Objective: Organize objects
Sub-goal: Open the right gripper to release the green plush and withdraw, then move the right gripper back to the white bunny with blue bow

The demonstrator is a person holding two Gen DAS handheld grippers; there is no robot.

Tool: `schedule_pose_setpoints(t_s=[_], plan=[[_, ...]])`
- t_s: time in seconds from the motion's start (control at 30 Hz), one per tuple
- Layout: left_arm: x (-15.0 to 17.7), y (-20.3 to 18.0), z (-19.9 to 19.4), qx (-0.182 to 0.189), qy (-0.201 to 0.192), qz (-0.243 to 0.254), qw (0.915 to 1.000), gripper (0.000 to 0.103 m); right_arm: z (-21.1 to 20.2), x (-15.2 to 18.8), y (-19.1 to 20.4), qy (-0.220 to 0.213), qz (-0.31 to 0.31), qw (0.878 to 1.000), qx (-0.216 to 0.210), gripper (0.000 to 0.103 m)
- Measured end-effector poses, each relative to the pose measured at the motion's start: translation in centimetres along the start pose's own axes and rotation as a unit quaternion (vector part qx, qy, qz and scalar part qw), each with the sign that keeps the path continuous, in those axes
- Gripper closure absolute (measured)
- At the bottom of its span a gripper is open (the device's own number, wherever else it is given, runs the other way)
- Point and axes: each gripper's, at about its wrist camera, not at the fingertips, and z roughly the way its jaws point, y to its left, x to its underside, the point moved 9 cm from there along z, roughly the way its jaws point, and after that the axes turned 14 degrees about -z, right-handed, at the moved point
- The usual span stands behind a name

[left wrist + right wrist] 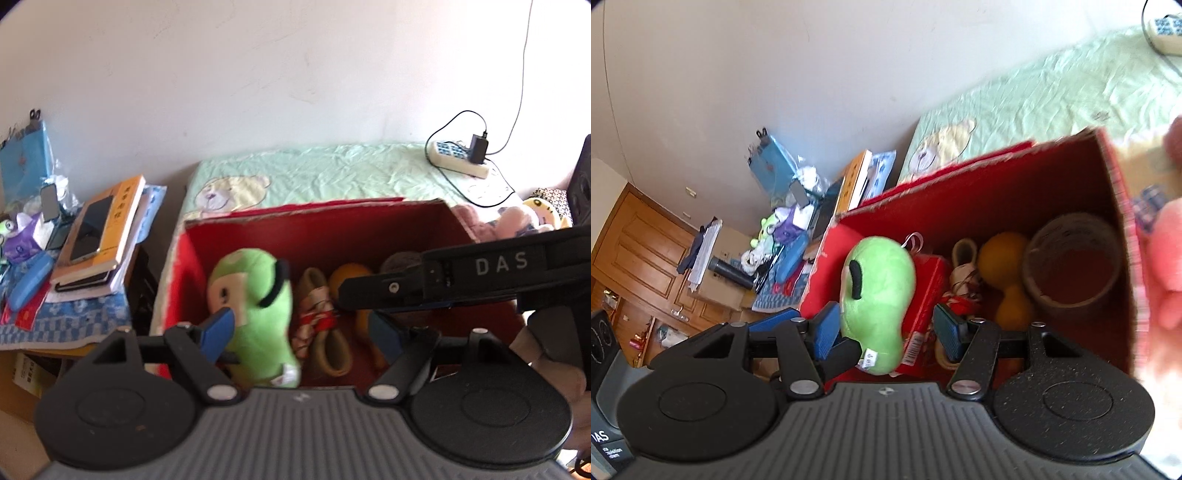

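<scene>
1. Across the back of both views, a bed (332, 173) with a pale green sheet; a power strip (458, 157) lies on it near the wall.
2. On the bed stands a red box (314, 225), open at the top. This is where things are being gathered, by my reading.
3. Left of the bed, a crowded side table (66, 325): stacked books (107, 236), a phone on top, small oddments. Not yet sorted.
4. Inside the box: a green plush toy (255, 314) at the left, a tan strap bundle (325, 325) beside it, an orange toy (1008, 266), and a brown roll of tape (1071, 262) at the right.
5. Pink plush toys (517, 221) lie outside the box on the right, so work remains.
6. Left gripper (306, 332): jaws apart, one pad near the green plush toy; no firm press visible, nothing held.
7. Right gripper (886, 332): jaws apart over the box, empty. The green plush toy sits between its pads without being squeezed.
8. Judgement: partly done, several items boxed, table and loose toys left.
</scene>
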Motion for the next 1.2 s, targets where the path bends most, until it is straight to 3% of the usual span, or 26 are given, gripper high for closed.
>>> schedule_pose_setpoints(t_s=[0.57,1.2], plan=[[1.4,-12.8,0.6,0.019,0.022,-0.001,0.9996,0.015,-10.9,0.4,-7.1,-0.045,0.004,0.998,0.049,0.043],[3.1,-27.2,3.4,0.032,0.035,0.045,0.9979,0.012,-21.4,1.3,-17.1,-0.078,0.028,0.991,0.109,0.044]])
